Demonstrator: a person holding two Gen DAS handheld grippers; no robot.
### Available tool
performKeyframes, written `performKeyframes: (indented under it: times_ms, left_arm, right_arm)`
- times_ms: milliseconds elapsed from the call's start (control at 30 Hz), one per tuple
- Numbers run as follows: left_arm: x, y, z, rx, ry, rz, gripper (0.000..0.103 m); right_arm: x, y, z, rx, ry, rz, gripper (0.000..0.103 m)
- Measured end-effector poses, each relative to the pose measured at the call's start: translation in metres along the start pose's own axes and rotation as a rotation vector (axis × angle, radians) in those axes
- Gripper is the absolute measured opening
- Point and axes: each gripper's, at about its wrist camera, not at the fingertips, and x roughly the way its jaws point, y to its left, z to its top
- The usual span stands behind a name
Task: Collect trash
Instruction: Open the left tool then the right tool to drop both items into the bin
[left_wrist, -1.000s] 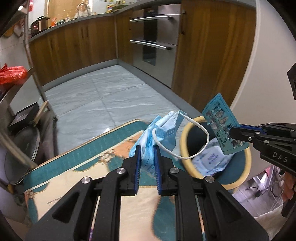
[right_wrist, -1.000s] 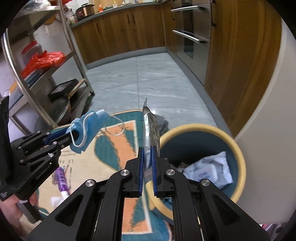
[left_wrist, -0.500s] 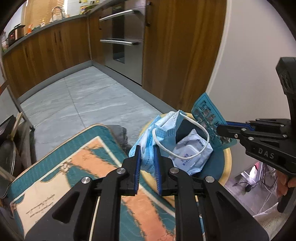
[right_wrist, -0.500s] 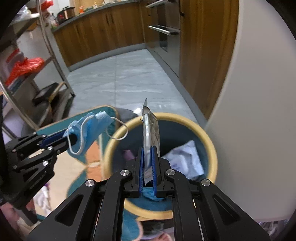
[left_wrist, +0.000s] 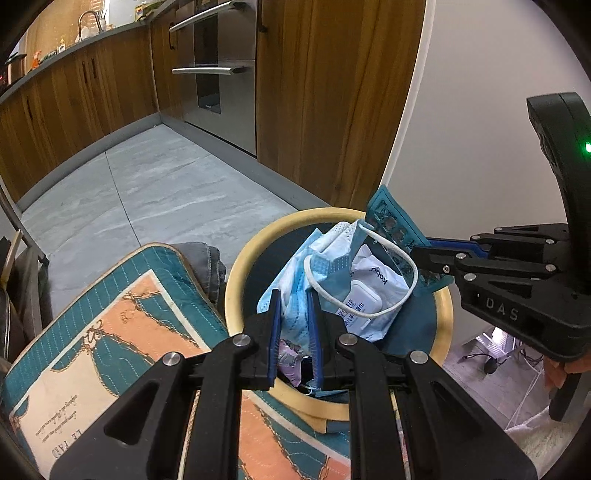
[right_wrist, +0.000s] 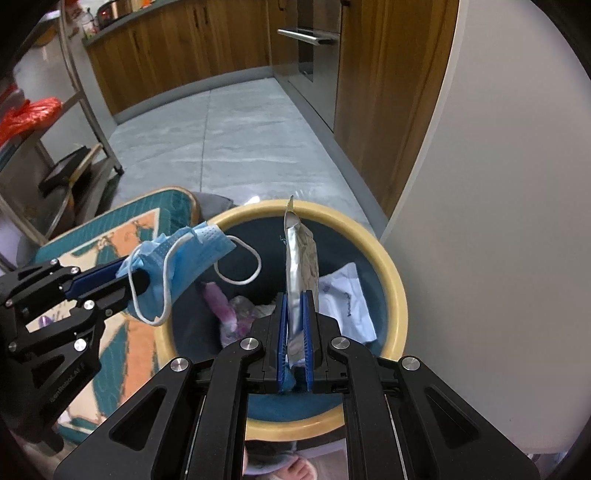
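1. The left gripper (left_wrist: 294, 325) is clamping a crumpled blue face mask (left_wrist: 295, 295) between its blue-padded fingers. The mask is hanging over the near left side of a round bin (right_wrist: 395, 288) with a yellow rim and dark teal inside.

2. The right gripper (right_wrist: 295, 332) is pinching the lower end of a flat foil packet (right_wrist: 300, 258), silver on one face and teal on the other. The packet is standing upright over the bin's opening, near the middle.

3. The bin is sitting on the floor, touching a teal and orange rug (left_wrist: 122, 332) and close to a pale wall (right_wrist: 498, 221). Inside it are a white wet-wipes pack (left_wrist: 364, 295) and a pink-purple wrapper (right_wrist: 221, 306).

4. The mask looks very light, soft and floppy. One white ear loop (right_wrist: 240, 266) is dangling free over the bin, and it could catch on a finger during release. Holding the bunched fabric, as now, seems the surest hold.

5. The packet looks thin, light and fairly stiff, with a slick surface. Gripping it across the flat faces near one end seems right.

6. Both pieces appear ready to be dropped.
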Motion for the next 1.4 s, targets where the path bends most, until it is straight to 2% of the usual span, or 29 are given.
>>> performKeyframes:
  times_ms: [567, 633, 767, 867, 967, 1300, 1400]
  left_arm:
    - [0.017, -0.001, -0.005, -0.005, 0.053, -0.011, 0.015]
    - [0.019, -0.002, -0.006, -0.001, 0.059, -0.008, 0.018]
    - [0.021, -0.003, -0.007, 0.005, 0.070, 0.005, 0.038]
    - [0.020, 0.001, -0.007, -0.011, 0.060, 0.018, 0.047]
    - [0.019, 0.006, -0.006, -0.036, 0.048, 0.026, 0.060]
    - [0.013, 0.016, -0.006, -0.074, 0.033, 0.080, 0.068]
    - [0.007, 0.020, -0.007, -0.079, 0.026, 0.093, 0.073]
  right_arm:
    - [0.011, -0.002, 0.000, 0.011, 0.034, -0.019, 0.009]
    - [0.012, -0.002, 0.001, 0.009, 0.035, -0.018, 0.009]
    - [0.013, -0.004, 0.000, 0.007, 0.040, -0.019, 0.009]
    - [0.015, -0.005, 0.000, 0.010, 0.045, -0.020, 0.009]
    - [0.016, -0.004, 0.000, 0.007, 0.047, -0.025, 0.009]
    - [0.015, 0.000, 0.000, 0.007, 0.048, -0.023, 0.010]
    - [0.012, 0.001, 0.001, 0.007, 0.042, -0.033, 0.020]
